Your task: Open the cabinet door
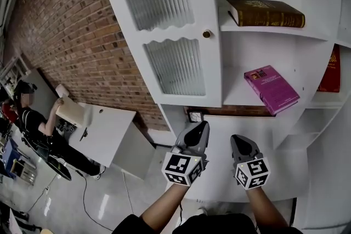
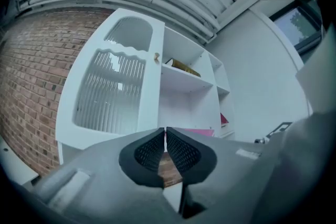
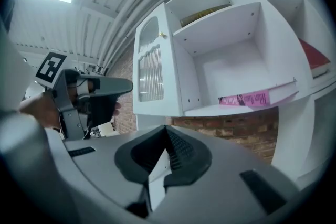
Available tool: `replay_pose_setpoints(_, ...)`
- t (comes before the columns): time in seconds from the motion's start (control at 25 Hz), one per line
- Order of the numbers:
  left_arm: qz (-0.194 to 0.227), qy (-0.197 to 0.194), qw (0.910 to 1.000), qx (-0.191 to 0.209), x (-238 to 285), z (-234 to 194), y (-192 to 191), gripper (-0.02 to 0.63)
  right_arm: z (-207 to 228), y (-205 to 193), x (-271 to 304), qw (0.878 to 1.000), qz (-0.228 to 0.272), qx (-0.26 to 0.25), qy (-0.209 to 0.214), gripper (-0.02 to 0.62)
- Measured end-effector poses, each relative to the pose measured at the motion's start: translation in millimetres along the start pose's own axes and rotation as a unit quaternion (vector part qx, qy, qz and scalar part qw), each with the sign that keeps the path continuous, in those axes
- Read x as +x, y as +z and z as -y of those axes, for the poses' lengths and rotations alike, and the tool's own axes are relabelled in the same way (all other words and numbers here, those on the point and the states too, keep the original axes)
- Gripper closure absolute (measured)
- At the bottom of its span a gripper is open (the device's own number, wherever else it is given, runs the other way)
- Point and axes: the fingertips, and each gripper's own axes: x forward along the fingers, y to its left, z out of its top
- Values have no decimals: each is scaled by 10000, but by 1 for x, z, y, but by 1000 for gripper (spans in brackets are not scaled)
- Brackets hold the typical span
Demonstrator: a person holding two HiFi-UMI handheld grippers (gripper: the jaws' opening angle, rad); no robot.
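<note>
The white cabinet [image 1: 258, 118] stands against a brick wall. Its door [image 1: 164, 24] has two ribbed glass panes and a small brass knob [image 1: 206, 34] at its right edge. It seems to lie flat over the left section. Both grippers hang below the cabinet, side by side, pointing at it. My left gripper [image 1: 201, 125] is shut with nothing in it, well below the knob. My right gripper [image 1: 237, 140] is also shut and empty. The door [image 2: 113, 86] and knob [image 2: 156, 58] rise above the left gripper [image 2: 165, 131] in its own view. The right gripper view shows the door [image 3: 150, 68] obliquely.
The open shelves on the right hold a brown book [image 1: 266, 13], a pink book [image 1: 272, 89] and a red book [image 1: 330, 71]. A brick wall [image 1: 71, 35] runs left of the cabinet. A person [image 1: 33, 123] sits at a white desk [image 1: 107, 134] at lower left.
</note>
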Motion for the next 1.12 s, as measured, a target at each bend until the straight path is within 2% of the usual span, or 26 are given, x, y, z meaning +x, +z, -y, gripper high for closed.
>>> replay_pose_setpoints(0.4,720,-86,9970,264,44,-9,89,586,11,36,30,9996,267,18,91,594)
replay_pose_setpoints(0.68,1248,37,9915,358,59,-33,153,584,12,61,46,9987,434,-76,243,594)
replay_pose_setpoints(1.12,1534,42,9856,711,82,-32,193,584,25,76,56,9980,622,10,87,594)
